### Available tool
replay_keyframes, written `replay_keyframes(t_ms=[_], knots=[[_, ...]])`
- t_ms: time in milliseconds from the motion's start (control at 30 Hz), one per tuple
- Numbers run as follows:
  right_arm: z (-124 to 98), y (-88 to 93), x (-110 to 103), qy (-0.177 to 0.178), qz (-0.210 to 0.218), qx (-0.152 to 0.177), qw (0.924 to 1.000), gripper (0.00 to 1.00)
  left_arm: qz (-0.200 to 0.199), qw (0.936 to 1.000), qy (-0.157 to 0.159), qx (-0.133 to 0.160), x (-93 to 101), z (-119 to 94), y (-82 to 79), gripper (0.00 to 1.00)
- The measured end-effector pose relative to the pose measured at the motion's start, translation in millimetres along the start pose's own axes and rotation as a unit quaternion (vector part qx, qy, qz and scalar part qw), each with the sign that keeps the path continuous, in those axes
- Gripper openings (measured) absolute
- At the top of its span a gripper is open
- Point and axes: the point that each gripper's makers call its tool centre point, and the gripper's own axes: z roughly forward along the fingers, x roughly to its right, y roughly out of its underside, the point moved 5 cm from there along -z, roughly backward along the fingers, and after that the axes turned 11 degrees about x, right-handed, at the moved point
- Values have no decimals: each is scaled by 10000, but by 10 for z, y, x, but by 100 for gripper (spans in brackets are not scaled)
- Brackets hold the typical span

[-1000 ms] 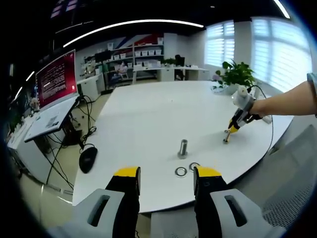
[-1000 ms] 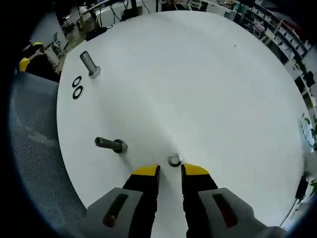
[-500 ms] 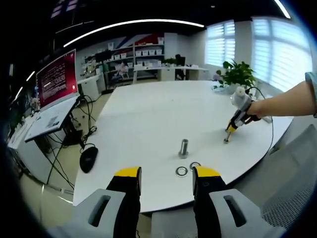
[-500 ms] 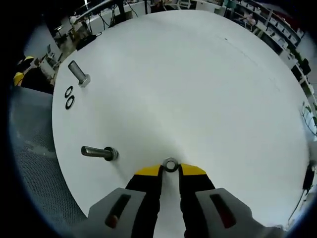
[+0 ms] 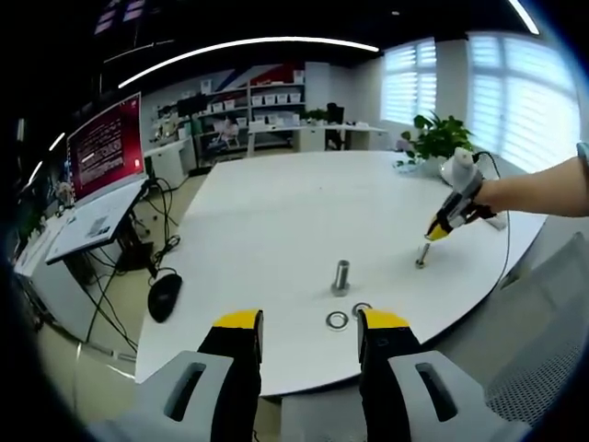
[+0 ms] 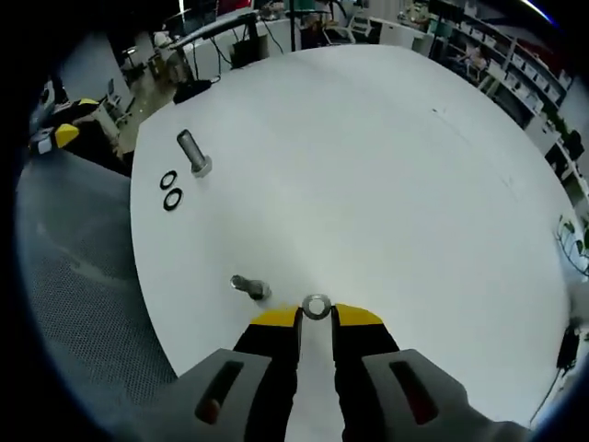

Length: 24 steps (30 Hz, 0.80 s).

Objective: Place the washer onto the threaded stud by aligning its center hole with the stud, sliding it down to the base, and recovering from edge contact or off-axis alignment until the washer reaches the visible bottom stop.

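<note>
In the right gripper view, the right claw (image 6: 316, 318) rises from the bottom middle of the picture and pinches a small shiny washer (image 6: 316, 306) between its two yellow tips. The washer is a flat silver ring with a round hole in its middle, and it sits at the very tip of the claw. Just to the left of it, a short stud (image 6: 248, 286) with screw lines on it stands on the white round surface (image 6: 386, 175). The washer is near the stud but not on it. Toward the upper left of this view stands a second stud (image 6: 193, 152), with two dark rings (image 6: 171, 190) lying just beside it. The left gripper view shows much more of the room: a red screen (image 5: 107, 144) at the upper left, a black mouse (image 5: 164, 295) on a lower desk at the left, a green plant (image 5: 440, 135) and bright windows at the upper right. Here the left claw (image 5: 304, 322) is spread wide open at the bottom with nothing in it. The upright stud (image 5: 341, 275) and the two rings (image 5: 347, 314) sit just above its tips. At the right, a person's arm (image 5: 534, 191) holds the right claw (image 5: 437, 230) just above the other stud (image 5: 421, 255).
</note>
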Motion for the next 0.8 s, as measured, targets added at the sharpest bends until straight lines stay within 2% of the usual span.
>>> replay_keyframes(t_ms=[100, 200, 367, 533, 800], knots=[[-82, -66, -115, -98, -198, 52, 9997, 15, -3, 10000, 3, 16, 1, -1, -4, 39], [-137, -135, -237, -249, -213, 169, 9993, 15, -11, 10000, 8, 34, 2, -3, -9, 39], [-133, -196, -406, -436, -359, 181, 9982, 15, -10, 10000, 24, 52, 9, -9, -15, 39], [-30, -194, -447, -456, -548, 24, 9975, 15, -11, 10000, 34, 61, 8, -8, -19, 39], [80, -184, -450, -427, -618, -153, 9971, 15, -16, 10000, 41, 77, 7, -10, -22, 39]])
